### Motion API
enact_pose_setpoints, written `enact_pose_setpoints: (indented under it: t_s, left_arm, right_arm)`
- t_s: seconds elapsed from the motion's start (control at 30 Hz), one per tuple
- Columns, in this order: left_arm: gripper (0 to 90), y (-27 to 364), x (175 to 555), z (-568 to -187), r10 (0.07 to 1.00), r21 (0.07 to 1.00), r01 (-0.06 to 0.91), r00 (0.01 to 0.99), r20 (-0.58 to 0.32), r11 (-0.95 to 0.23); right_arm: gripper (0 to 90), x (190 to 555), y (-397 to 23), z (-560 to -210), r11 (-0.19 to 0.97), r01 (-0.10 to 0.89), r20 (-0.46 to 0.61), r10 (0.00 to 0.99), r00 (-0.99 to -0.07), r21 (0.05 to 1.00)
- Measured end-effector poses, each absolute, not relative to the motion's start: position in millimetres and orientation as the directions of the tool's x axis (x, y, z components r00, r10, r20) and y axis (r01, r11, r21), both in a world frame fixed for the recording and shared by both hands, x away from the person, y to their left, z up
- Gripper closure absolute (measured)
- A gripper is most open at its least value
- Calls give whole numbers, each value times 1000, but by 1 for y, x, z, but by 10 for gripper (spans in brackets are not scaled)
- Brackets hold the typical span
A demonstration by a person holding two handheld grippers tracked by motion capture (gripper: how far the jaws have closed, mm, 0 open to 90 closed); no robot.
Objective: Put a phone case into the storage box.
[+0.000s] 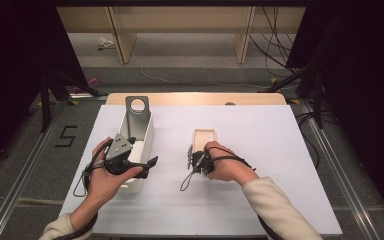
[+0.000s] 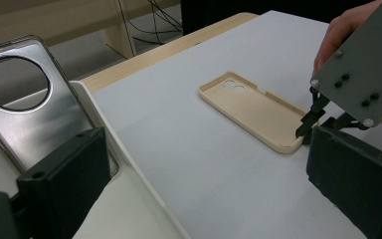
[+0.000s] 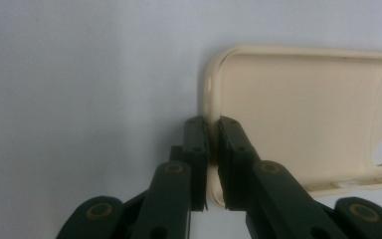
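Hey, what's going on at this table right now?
A person is working with a two-jaw gripper in each hand. The right gripper is shut on the near rim of a beige plastic phone case lying open side up on the white table, one jaw outside the wall and one inside. The left gripper is open over the long white tray, in which a clear, silvery phone case with a round cutout stands leaning.

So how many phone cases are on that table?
2: a beige case flat on the white sheet, its rim pinched by the right hand-held gripper, and a silvery case leaning in the white bin.
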State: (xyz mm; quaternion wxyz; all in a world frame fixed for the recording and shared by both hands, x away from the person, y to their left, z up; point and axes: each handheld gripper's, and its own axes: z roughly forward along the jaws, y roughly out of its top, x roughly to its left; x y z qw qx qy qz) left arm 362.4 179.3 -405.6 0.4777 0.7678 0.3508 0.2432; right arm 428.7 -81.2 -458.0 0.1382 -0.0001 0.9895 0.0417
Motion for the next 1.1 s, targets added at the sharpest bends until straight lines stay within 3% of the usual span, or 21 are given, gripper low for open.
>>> enact_pose_setpoints:
  t_s: [1.1]
  left_arm:
    - [35,180,363,-406,774,904,305,632,42,-298]
  right_arm:
    - [884,425,-85,-455,996,-51,-285,-26,-958,80]
